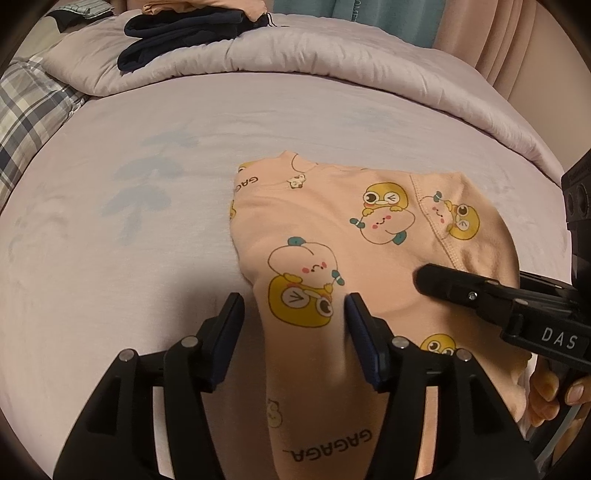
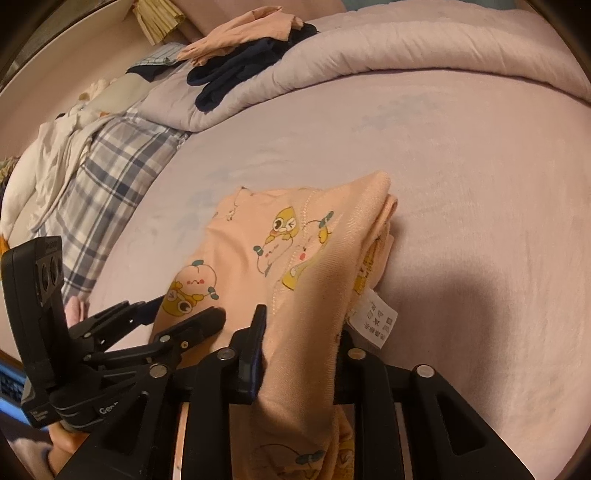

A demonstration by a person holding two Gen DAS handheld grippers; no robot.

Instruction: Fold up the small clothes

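Observation:
A small peach shirt with yellow cartoon prints point(image 1: 332, 229) lies partly folded on the pale bed sheet point(image 1: 110, 206); it also shows in the right wrist view point(image 2: 295, 251), with a white care label point(image 2: 373, 319) hanging out. My left gripper point(image 1: 295, 321) is open, its jaws straddling the shirt's near part, and it shows at the left of the right wrist view point(image 2: 173, 314). My right gripper point(image 2: 301, 325) is open, jaws on either side of a raised fold of the shirt; its right finger is hidden by cloth. One of its fingers point(image 1: 443, 282) rests on the shirt.
A rolled lilac duvet point(image 1: 295, 51) lies across the back with dark navy clothes point(image 1: 177, 33) and a peach garment point(image 2: 240, 33) on it. A plaid blanket point(image 2: 110, 177) and white cloth point(image 2: 44, 173) lie at the left. Curtains point(image 1: 517, 44) hang at back right.

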